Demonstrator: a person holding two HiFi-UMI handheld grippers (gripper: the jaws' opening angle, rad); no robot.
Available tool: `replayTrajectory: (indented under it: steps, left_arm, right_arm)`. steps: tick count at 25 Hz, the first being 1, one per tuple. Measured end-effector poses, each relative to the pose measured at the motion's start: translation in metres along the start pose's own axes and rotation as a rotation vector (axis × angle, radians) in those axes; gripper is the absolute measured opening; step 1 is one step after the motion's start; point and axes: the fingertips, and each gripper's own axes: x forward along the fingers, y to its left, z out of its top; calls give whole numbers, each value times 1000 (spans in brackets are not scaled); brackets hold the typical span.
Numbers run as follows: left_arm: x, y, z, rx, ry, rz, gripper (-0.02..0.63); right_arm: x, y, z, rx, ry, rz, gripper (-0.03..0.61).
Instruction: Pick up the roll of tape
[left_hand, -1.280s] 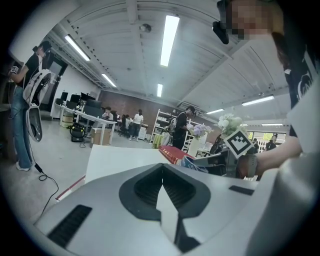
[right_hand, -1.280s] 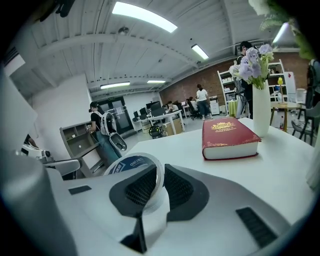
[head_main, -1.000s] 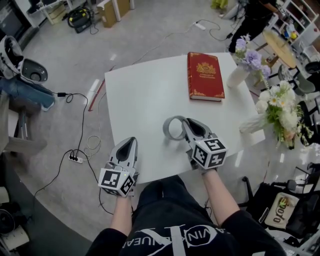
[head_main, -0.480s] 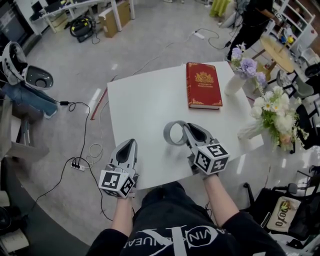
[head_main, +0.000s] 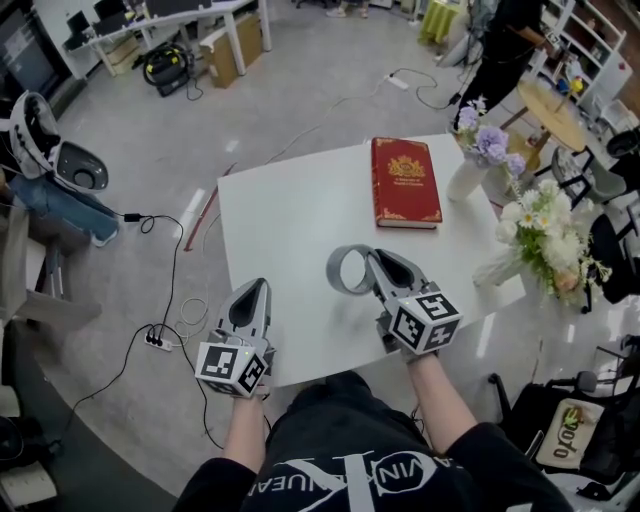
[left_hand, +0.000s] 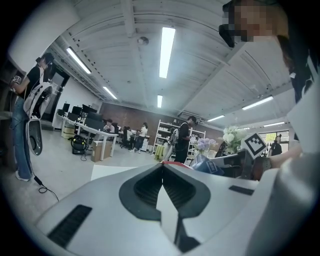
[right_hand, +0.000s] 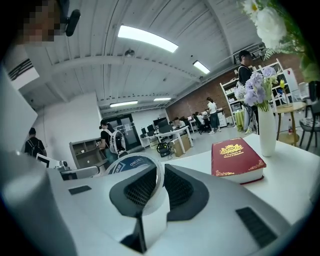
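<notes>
1. Open workshop floor (head_main: 300, 90), grey and glossy, crossed by loose cables (head_main: 165, 250), with desks and shelving along the far edge.
2. White table (head_main: 290, 210), standing corner-wise in the head view and mostly bare.
3. White bouquet (head_main: 545, 230) at the table's right edge, with purple flowers (head_main: 490, 140) in a white vase (head_main: 466, 180) at the far right corner.
4. Red book (head_main: 405, 182) with gold ornament, lying flat at the far side of the table, just beside the vase.
5. Left gripper (head_main: 254, 286) at the table's near left edge, jaws pressed together with nothing between them.
6. Right gripper (head_main: 370, 258) over the table's near half, pointing toward the book, jaws partly closed and clamped on the wall of the roll of tape (head_main: 333, 270).
7. Grey-white roll of tape standing on edge as an upright ring, pinched at its right side and reaching out left of the jaw tips, blue inner label visible in the right gripper view. Impossible to tell from above whether its lower rim touches the tabletop.
</notes>
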Motion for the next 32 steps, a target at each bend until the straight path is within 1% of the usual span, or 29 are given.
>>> replayTrajectory:
  steps: [13, 21, 32]
  left_arm:
    - [-6, 5, 24, 12, -58, 23, 5]
    - [-10, 8, 40, 38, -90, 39, 5]
    - [-11, 14, 60, 59, -139, 62, 5]
  right_arm:
    - [-9, 11, 27, -9, -80, 40, 63]
    - [-12, 17, 40, 5, -131, 67, 63]
    - [-13, 23, 57, -3, -181, 91, 63]
